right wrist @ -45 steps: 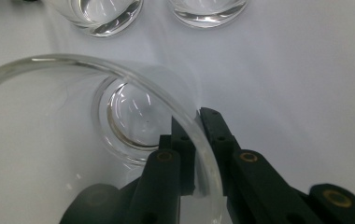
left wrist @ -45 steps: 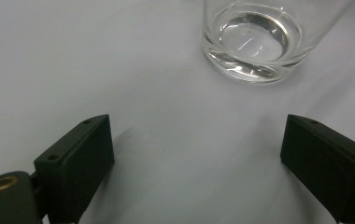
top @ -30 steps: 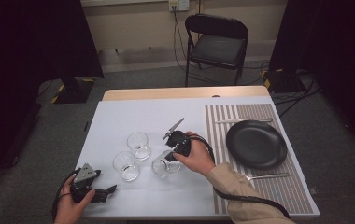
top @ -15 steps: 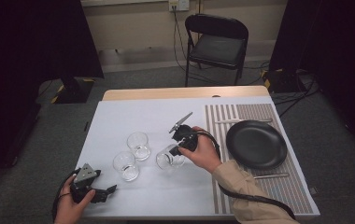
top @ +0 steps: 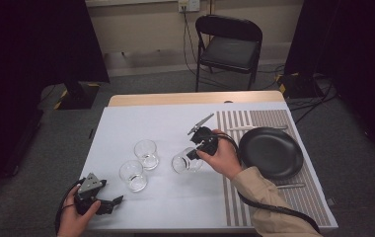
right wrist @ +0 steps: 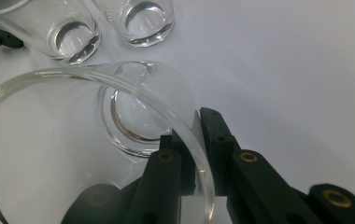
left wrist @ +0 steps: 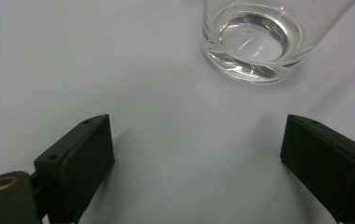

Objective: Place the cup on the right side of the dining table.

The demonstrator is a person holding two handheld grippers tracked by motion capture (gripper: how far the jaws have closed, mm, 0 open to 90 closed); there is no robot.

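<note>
Item: clear drinking glass, short, straight-walled, thick-based, empty as far as can be seen. Location: held just above the white sheet on the desk, right of two like glasses, one nearer the middle and one toward the near edge, and left of the black plate on the striped mat; it appears tilted, and whether its base touches the sheet cannot be told. Hold: the right gripper is closed on the glass at the rim, one jaw inside the wall and one outside, as shown in the right gripper view. The left gripper rests low at the near left corner of the desk, its jaws spread wide with nothing between them; the base of a glass stands just ahead of it. Handling, as judged: rigid, smooth and slippery, moderately weighted toward the heavy base, breakable if dropped or knocked against its neighbours. A rim pinch is judged serviceable but liable to let the glass swing or slide; firm, steady pressure and slow travel are advised, and a gentle set-down base first.
</note>
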